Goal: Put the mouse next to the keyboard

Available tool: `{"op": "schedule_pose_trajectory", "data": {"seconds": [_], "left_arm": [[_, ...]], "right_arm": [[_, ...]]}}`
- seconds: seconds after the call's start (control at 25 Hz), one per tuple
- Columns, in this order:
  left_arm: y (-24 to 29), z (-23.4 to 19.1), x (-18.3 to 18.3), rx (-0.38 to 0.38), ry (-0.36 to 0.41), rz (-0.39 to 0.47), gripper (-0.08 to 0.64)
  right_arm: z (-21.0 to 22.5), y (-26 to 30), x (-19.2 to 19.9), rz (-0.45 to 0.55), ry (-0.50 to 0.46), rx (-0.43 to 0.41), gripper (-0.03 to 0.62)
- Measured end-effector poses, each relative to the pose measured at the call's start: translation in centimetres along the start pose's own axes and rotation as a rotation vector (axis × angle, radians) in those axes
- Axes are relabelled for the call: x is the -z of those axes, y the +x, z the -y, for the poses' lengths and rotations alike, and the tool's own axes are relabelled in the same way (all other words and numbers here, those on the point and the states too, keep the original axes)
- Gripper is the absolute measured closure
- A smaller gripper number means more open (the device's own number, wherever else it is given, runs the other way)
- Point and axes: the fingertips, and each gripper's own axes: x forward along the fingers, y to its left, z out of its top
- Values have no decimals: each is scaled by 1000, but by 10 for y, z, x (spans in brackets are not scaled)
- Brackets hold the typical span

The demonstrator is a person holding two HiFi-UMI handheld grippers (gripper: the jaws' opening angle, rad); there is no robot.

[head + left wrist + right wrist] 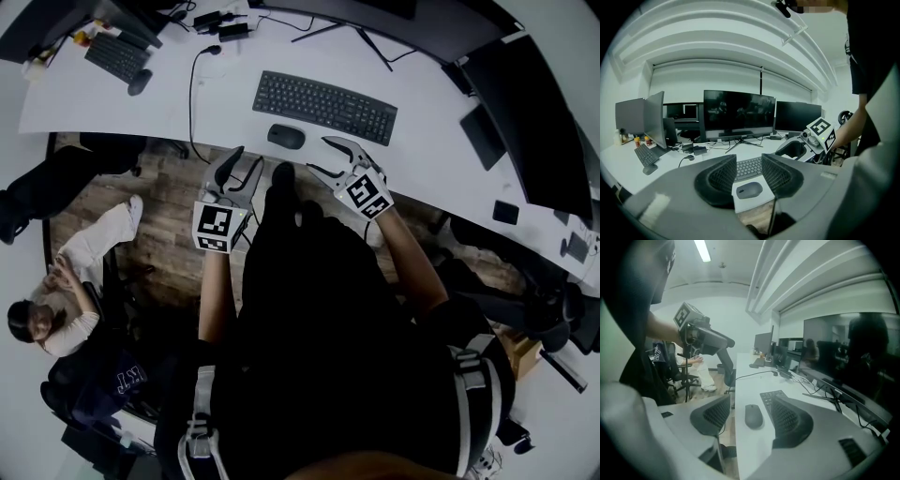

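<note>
Both claws wide open, nothing held or touched. Left gripper (248, 159) hangs just off the desk (141, 108) front edge. Right gripper (317, 155) straddles that edge. Mouse (286, 137) sits near the front edge, just in front of the keyboard (324, 106), left half, with a slight gap between them. Both gripper views frame it between the jaws. The desk is bare left of the keyboard up to a cable (192, 84), and there's a bare strip on its right too.

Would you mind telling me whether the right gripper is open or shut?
Open: the right gripper shows its jaws wide apart, gripping nothing; the mouse lies untouched ahead.
</note>
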Motion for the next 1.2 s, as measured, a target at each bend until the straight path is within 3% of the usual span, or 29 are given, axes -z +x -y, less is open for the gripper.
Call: {"op": "schedule_pose_trajectory", "data": {"seconds": [0.68, 1.2], "left_arm": [[14, -34, 16, 30, -32, -33, 394], [33, -59, 32, 55, -60, -77, 394]], "right_arm": [[8, 46, 12, -61, 46, -27, 310], [9, 86, 37, -174, 4, -94, 298]]}}
